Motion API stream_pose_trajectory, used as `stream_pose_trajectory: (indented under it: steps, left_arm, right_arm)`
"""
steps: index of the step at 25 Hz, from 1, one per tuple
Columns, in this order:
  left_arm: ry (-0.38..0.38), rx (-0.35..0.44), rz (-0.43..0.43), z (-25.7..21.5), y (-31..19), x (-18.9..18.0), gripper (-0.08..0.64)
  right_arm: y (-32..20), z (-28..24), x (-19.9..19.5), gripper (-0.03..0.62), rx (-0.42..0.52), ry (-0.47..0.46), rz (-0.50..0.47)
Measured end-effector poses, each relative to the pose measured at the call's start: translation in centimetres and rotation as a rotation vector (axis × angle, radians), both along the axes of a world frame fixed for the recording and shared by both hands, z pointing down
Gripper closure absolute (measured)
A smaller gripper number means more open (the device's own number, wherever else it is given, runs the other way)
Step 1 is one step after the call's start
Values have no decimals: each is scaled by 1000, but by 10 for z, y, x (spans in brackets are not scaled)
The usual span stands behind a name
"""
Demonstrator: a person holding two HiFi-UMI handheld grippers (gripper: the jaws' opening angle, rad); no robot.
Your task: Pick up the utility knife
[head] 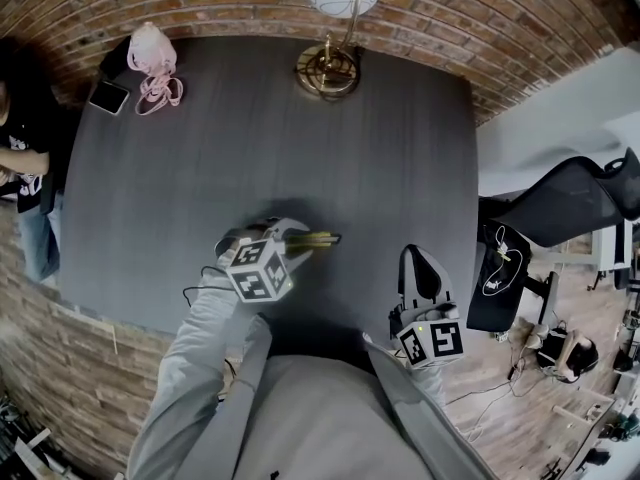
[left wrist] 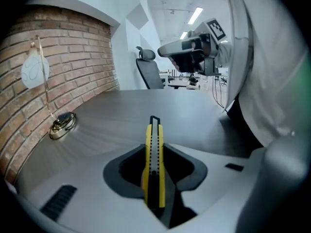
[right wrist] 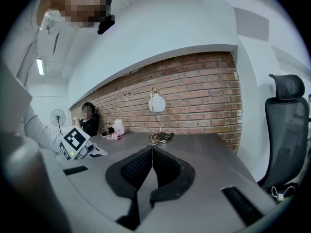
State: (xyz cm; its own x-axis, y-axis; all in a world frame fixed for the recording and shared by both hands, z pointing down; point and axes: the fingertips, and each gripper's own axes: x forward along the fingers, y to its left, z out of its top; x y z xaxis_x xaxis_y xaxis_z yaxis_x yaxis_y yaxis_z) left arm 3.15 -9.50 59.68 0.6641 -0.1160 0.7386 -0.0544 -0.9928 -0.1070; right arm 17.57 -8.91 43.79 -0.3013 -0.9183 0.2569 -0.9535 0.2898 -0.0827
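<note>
The yellow utility knife [left wrist: 154, 164] stands on edge between my left gripper's [left wrist: 153, 147] pads, with its black tip pointing away from me. In the head view the left gripper [head: 290, 236] is lifted over the near middle of the dark table [head: 250, 148], and the knife [head: 318, 239] sticks out to the right of it. My right gripper [head: 418, 264] hovers near the table's front right edge. Its jaws meet with nothing between them [right wrist: 152, 149].
A brass lamp [head: 330, 63] with a white globe stands at the table's far edge. A pink bundle with cord [head: 152, 58] and a phone [head: 108, 96] lie at the far left, beside a seated person [head: 25, 158]. A black office chair [head: 570, 203] stands to the right.
</note>
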Motion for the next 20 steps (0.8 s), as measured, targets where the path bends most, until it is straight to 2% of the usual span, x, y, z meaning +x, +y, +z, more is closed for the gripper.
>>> stream_pose_trajectory:
  steps: [20]
  left_arm:
    - [260, 195, -250, -122, -12, 8, 437]
  right_arm:
    - [-1, -37, 5, 574, 109, -11, -39]
